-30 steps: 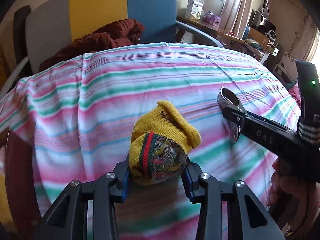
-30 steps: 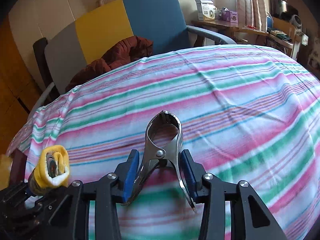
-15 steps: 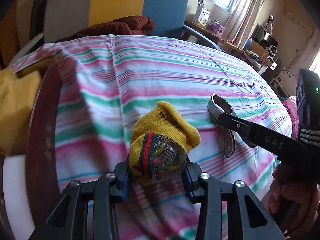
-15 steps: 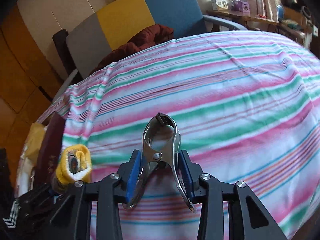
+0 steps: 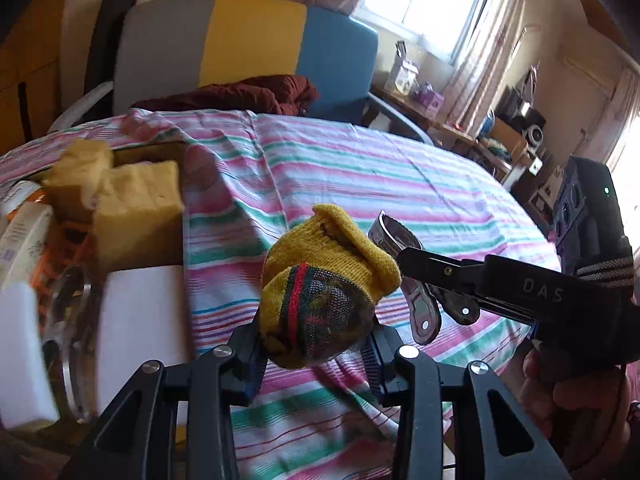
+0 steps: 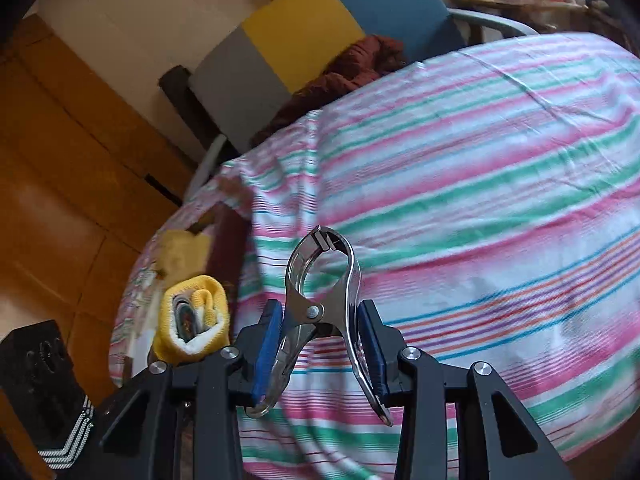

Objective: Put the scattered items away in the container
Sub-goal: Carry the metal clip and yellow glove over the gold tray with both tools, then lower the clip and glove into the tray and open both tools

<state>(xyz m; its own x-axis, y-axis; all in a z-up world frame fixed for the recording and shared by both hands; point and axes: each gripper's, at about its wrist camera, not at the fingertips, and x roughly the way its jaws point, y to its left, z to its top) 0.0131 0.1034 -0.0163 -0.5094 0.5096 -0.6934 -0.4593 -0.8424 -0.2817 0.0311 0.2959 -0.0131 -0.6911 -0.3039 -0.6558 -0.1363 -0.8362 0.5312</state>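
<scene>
My left gripper [image 5: 316, 340] is shut on a rolled yellow sock [image 5: 324, 284] with red and green stripes, held above the striped tablecloth [image 5: 360, 168]. From the right wrist view the same sock [image 6: 194, 320] shows at lower left. A metal spring clamp [image 6: 320, 312] sits between the blue pads of my right gripper [image 6: 320, 344], which is shut on its handles. That clamp [image 5: 404, 264] and the right gripper [image 5: 448, 276] lie just right of the sock in the left wrist view. The container [image 5: 60, 360] at the left holds yellow sponges [image 5: 132, 208], a white block [image 5: 140, 328] and bottles.
A grey, yellow and blue chair [image 5: 248, 44] with a dark red garment [image 5: 248, 96] stands behind the table. A cluttered desk [image 5: 460, 120] runs along the window wall at right. A person's hand [image 5: 572, 392] holds the right gripper. Wooden floor [image 6: 60, 200] lies left of the table.
Both grippers have swung left with their loads. The container with sponges and the white block has come into the left wrist view at the left.
</scene>
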